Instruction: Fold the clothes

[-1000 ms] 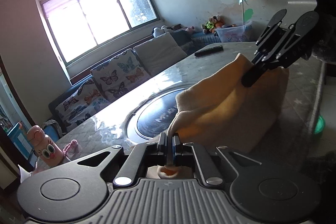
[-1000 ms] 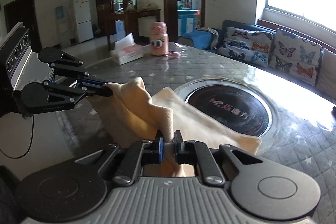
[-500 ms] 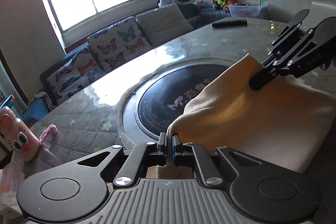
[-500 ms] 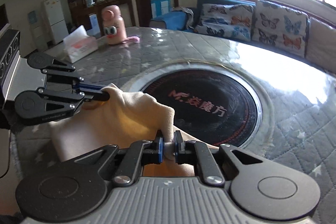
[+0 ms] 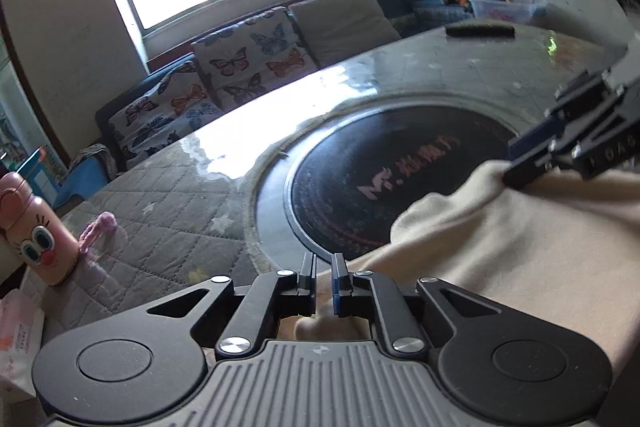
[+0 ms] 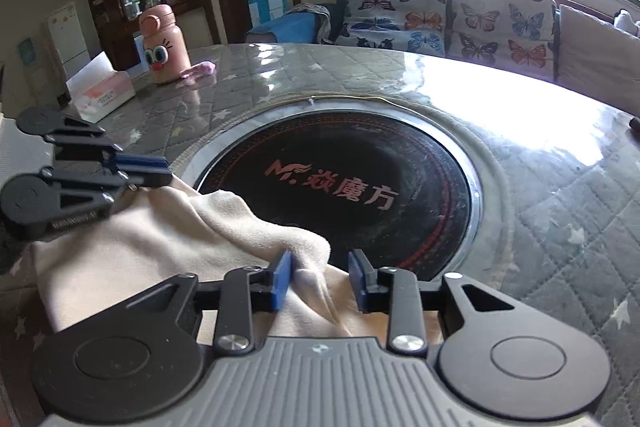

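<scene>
A cream cloth [image 5: 500, 259] [image 6: 160, 239] lies folded on the table's near side, its far edge over the rim of the black cooktop. My left gripper [image 5: 324, 275] is low at the cloth's left corner. Its jaws are opening with a narrow gap and no cloth pinched; the corner rests just under the fingers. The right wrist view shows this left gripper [image 6: 166, 171] above the corner. My right gripper [image 6: 320, 275] has its jaws opening wider, a raised fold of cloth loose between them and leaning on the left pad. The left wrist view catches the right gripper [image 5: 510, 163] at the cloth's other corner.
A round black induction cooktop [image 6: 360, 187] is set in the middle of the quilted table [image 6: 560, 227]. A pink cartoon bottle [image 6: 164, 51] and a tissue box [image 6: 100, 95] stand at the far left; a black remote [image 5: 480, 31] lies at the far edge. A butterfly-cushion sofa stands behind.
Both grippers came down and forward, laying the lifted cloth flat on the table. Both were shut on its corners; now the jaws have parted, the right wider, and the corners are released.
</scene>
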Demonstrator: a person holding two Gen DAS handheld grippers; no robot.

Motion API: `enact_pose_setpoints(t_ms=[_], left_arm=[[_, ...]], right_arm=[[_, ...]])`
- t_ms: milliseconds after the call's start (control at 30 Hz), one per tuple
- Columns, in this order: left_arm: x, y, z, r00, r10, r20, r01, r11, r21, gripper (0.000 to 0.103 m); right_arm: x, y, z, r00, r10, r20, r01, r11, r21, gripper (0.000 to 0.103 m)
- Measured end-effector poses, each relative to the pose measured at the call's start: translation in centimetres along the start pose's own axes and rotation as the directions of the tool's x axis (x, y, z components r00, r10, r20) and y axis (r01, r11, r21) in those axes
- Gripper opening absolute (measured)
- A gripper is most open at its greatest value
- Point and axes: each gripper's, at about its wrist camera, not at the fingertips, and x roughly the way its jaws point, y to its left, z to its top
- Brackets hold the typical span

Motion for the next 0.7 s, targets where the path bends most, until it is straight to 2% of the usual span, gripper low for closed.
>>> enact_pose_setpoints(t_ms=[133, 267, 433, 700], left_arm=[[-2.1, -1.5, 1.1, 0.994, -0.101, 0.047, 0.102, 0.995, -0.008, 0.01], [-1.4, -4.3, 1.8, 0.98, -0.196, 0.026, 0.196, 0.98, 0.022, 0.01], [1.3, -5.3, 1.2, 0.983, -0.179, -0.048, 0.179, 0.984, 0.009, 0.01], [1.2, -5.6, 0.9, 0.987, -0.158, -0.042, 0.158, 0.987, 0.011, 0.01]], right_arm=[[0.0, 0.0, 0.1, 1.0, -0.004, 0.0, 0.004, 1.0, 0.002, 0.033], [0.2, 0.3, 0.2, 1.0, -0.018, 0.002, 0.018, 1.0, -0.01, 0.035], [-0.5, 0.4, 0.3, 1.0, -0.024, 0.019, 0.024, 1.0, -0.015, 0.036], [-5.9, 1.5, -1.4, 1.0, 0.003, 0.027, -0.001, 0.999, -0.053, 0.033]])
